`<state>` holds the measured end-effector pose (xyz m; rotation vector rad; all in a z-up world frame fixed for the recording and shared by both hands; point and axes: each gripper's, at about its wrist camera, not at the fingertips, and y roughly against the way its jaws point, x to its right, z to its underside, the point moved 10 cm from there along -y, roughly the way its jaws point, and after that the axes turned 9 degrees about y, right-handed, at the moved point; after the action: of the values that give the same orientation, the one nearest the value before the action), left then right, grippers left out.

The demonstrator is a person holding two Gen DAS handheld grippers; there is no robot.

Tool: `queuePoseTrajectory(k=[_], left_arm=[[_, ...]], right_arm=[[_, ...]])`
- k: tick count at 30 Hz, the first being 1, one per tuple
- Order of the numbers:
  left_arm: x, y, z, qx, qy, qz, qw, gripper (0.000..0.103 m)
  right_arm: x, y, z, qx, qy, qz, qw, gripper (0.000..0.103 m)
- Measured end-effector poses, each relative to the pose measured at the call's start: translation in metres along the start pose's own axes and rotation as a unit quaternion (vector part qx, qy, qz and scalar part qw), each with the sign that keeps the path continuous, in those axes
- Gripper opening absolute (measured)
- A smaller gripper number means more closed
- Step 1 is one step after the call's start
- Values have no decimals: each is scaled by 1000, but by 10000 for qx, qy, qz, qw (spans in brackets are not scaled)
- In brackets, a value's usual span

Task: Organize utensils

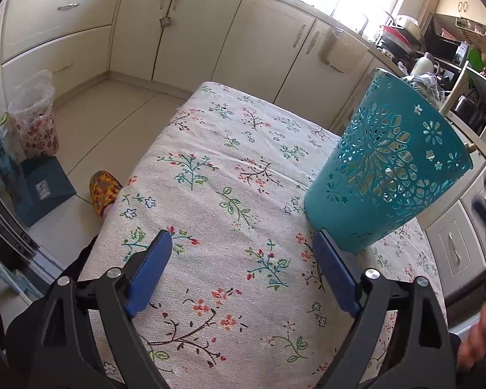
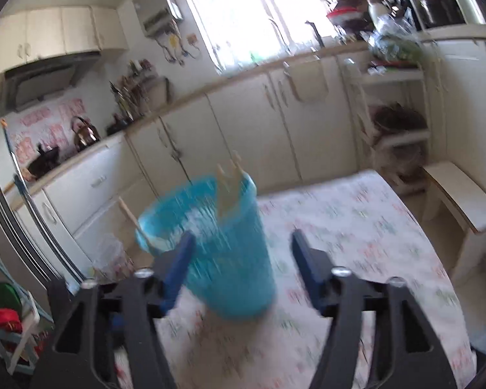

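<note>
Your left tongs (image 1: 243, 269) are gaping empty over the bench (image 1: 210, 194); right tongs (image 2: 239, 265) are gaping beside the teal basket (image 2: 217, 243), whose wooden utensils (image 2: 230, 184) only the right view is showing.

Home kitchen: cabinets (image 1: 191, 29), kettle (image 2: 86, 131).

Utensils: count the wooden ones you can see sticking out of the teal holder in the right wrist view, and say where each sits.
3, though blur makes this uncertain: one leans over the holder's left rim, two stand at the far rim. More may be hidden inside.
</note>
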<state>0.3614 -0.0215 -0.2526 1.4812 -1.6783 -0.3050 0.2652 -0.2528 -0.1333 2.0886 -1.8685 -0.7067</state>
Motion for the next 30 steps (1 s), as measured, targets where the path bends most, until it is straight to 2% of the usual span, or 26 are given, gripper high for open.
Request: queuePoseTrajectory(k=[6, 10, 17, 20, 25, 28, 30], left_arm=[[8, 23, 10, 0, -463, -281, 9985, 92], [10, 46, 22, -28, -662, -390, 9970, 95], [10, 106, 28, 232, -707, -460, 9962, 95], [15, 132, 28, 349, -818, -476, 9949, 95], [27, 178, 24, 535, -1026, -511, 9920, 95], [31, 207, 16, 906, -1146, -609, 9874, 96], [31, 219, 12, 953, -1105, -600, 9875, 96]], right_arm=[[31, 4, 103, -1413, -459, 488, 9877, 80], [36, 9, 129, -1755, -464, 638, 9813, 85], [6, 31, 106, -1462, -69, 524, 9878, 91], [-10, 49, 101, -1357, 77, 452, 9897, 92], [-39, 84, 73, -1061, 443, 305, 9929, 96], [-48, 103, 49, -728, 742, 484, 9934, 96], [-53, 121, 28, -252, 979, 712, 9923, 96]])
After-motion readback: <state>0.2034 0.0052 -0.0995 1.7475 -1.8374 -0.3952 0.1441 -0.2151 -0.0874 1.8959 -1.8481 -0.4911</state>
